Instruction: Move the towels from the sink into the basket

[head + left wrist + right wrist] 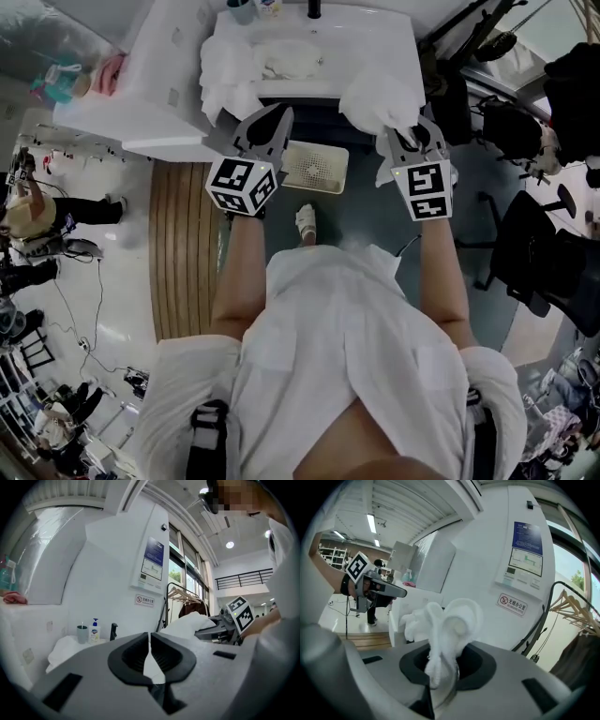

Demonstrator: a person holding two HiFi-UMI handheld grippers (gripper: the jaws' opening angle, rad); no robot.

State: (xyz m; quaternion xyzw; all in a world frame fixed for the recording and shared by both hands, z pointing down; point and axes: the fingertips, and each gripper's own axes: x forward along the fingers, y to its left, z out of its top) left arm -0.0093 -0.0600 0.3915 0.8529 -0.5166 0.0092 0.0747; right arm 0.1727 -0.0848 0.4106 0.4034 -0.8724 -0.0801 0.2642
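Left tongs (275,117) closed tip to tip, with nothing gripped. They sit just in front of the sink (375,37), beside the draped towels (230,84) hanging over its left front edge. The bunched towels (286,58) lie in the sink's bowl. The basket (315,167) stands on the floor below the sink's front edge. Right tongs (412,131) are clamped on a white towel (380,101), which is held clear of the sink at its right front corner.

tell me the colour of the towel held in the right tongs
White. The towel shows best in the right gripper view, bunched up between the pads.
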